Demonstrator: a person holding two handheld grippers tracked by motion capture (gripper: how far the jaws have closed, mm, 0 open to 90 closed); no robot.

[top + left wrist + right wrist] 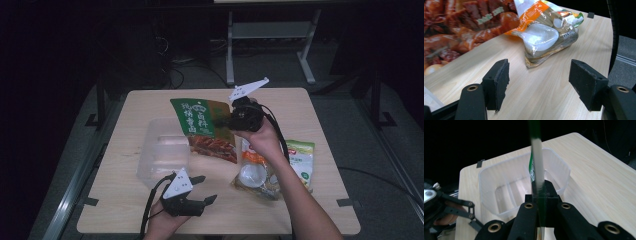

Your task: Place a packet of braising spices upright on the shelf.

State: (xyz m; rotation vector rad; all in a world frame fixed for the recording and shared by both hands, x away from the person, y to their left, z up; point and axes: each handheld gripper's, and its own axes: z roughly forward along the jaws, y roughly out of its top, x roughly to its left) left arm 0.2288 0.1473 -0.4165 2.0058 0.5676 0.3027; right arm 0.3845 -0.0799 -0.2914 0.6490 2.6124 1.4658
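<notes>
The right gripper (pixel 231 120) holds a green seasoning packet (pixel 202 127) above the middle of the counter (pixel 320 120), jaws pinching its edge. Large pale Chinese characters run down the green panel; they are too blurred to read, and below them is a picture of braised meat. The right gripper view shows the packet edge-on as a thin strip over the clear plastic container (pixel 499 182). The left gripper (pixel 202 189) hovers near the counter's near edge, jaws spread with nothing between them; its view shows a snack bag (pixel 544 37) with an orange band, print illegible. A green-topped bag (pixel 302 160) near the right edge is partly hidden by the forearm.
</notes>
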